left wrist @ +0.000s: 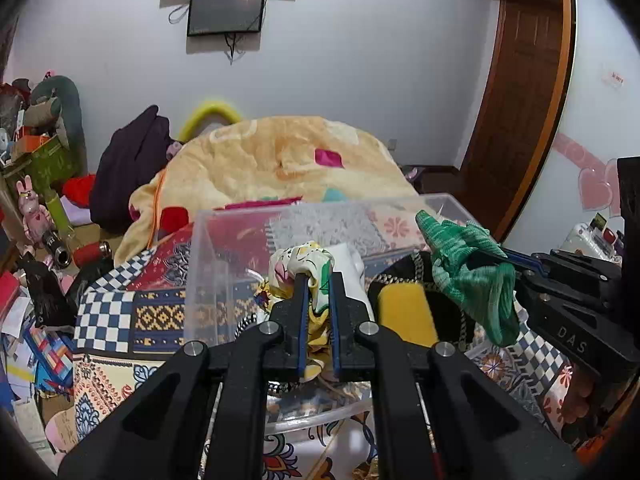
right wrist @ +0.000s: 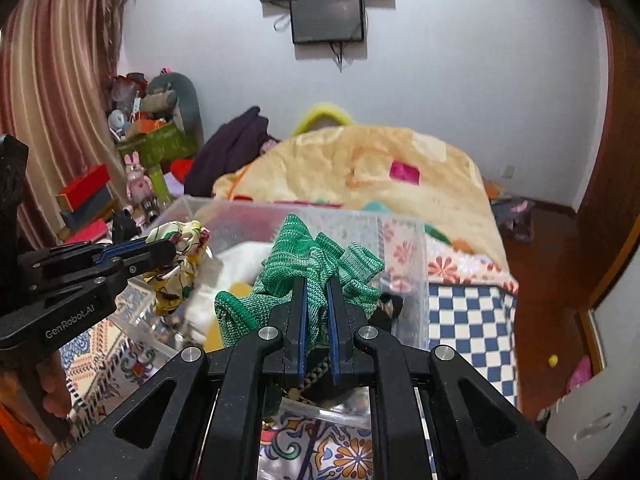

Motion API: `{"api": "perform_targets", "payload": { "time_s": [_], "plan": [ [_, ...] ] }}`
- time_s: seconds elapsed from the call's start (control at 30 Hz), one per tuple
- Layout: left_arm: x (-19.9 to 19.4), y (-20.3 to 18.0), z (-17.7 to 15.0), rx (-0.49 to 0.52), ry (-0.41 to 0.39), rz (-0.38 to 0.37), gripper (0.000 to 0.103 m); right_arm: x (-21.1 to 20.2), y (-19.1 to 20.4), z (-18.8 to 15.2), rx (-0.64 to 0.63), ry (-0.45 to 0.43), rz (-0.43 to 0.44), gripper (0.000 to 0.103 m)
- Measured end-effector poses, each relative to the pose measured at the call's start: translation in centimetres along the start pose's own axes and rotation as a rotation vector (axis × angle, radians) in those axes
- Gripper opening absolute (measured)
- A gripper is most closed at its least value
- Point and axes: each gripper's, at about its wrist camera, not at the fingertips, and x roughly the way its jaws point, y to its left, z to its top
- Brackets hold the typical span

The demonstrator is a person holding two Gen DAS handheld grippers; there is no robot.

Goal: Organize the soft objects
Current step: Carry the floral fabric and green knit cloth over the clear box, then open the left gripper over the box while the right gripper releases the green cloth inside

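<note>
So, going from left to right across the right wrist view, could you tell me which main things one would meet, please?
Left gripper → floral cloth it holds → green knit cloth in the right gripper → checkered bedding.

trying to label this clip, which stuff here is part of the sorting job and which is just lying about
Job:
- floral cloth, held in the left claw
- green knit, held in the right claw
- clear bin

Lying about:
- yellow blanket
- dark jacket
- pink bunny toy
- wall screen
</note>
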Motion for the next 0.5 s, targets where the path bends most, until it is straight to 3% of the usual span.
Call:
{"api": "perform_targets", "payload": {
  "time_s": [0.1,0.23,0.3,0.37,0.5],
  "plan": [
    [0.4,-0.1,-0.3,0.002,0.015,0.002,0.009,0.1,-0.2,-0.2,0.014,0.031,0.038,0.011],
    [0.5,-0.3,-0.5,0.006,0.031,-0.006,0.014,0.0,0.2,-0.2,-0.006,0.043,0.016,0.012],
    [0.4,-0.5,-0.6,0.007,0.034,-0.008,0.02,0.1,0.0,-0.2,-0.006,0.053,0.014,0.016],
    [0.1,-0.6,-0.7,0.006,0.034,-0.014,0.032,0.0,-0.2,-0.1,-0.001,0.059,0.012,0.024],
    [-0.9,-1.0,-0.8,0.017,0.014,-0.022,0.039,-0.6,-0.5,0.1,0.004,0.047,0.012,0.04]
  ]
}}
